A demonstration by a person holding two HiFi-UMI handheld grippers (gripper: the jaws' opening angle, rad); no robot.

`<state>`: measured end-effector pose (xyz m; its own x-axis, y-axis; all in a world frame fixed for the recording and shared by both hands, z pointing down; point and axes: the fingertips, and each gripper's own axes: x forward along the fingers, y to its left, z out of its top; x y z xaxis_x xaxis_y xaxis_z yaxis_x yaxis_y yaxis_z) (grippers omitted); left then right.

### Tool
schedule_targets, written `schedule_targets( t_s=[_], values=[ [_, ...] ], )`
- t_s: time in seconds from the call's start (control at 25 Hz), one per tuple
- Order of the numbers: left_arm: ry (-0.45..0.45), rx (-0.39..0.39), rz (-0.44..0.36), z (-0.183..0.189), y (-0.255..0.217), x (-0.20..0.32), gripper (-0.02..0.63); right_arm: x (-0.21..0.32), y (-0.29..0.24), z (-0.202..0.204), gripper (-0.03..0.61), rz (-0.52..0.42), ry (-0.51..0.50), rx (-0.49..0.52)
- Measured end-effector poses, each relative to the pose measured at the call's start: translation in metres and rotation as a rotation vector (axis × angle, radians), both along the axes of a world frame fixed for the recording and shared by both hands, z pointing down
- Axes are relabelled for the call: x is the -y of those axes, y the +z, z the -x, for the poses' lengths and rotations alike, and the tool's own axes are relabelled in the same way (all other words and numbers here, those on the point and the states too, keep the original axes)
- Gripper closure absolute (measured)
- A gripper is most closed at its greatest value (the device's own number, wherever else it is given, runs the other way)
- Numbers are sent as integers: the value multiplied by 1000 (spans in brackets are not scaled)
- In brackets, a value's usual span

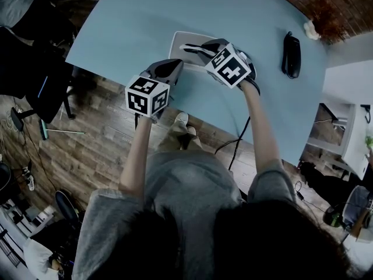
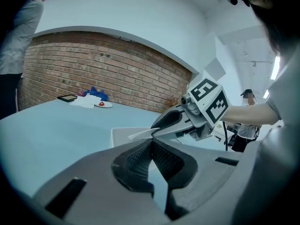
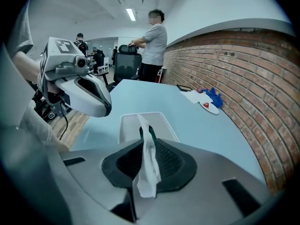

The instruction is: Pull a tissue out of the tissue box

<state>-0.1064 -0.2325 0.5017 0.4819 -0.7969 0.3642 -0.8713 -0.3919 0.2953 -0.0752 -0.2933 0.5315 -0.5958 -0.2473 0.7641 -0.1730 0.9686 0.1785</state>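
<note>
Right claw (image 3: 146,136) pinches the tissue (image 3: 149,170) — box (image 3: 164,125) sits past it at 12 o'clock, so the pull's straight. Left claw (image 2: 151,143), closed and empty, hangs at its 10 o'clock — probably to steady the box.

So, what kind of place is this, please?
Probably an open office or workshop: a long blue table beside a brick wall, a black office chair with a person standing by it, and ceiling strip lights.

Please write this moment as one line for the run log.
right gripper: shut on tissue | left gripper: shut, empty | tissue box: on blue table, under right gripper
</note>
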Motion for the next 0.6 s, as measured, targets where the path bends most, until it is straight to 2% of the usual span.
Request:
schedule_targets(
  t_s=[0.16, 0.6],
  values=[
    [1, -3, 3, 0, 1, -1, 611, 2, 0, 0, 565, -23, -4, -13],
    [-1, -6, -3, 2, -2, 0, 611, 4, -10, 0, 577, -28, -20, -15]
  ],
)
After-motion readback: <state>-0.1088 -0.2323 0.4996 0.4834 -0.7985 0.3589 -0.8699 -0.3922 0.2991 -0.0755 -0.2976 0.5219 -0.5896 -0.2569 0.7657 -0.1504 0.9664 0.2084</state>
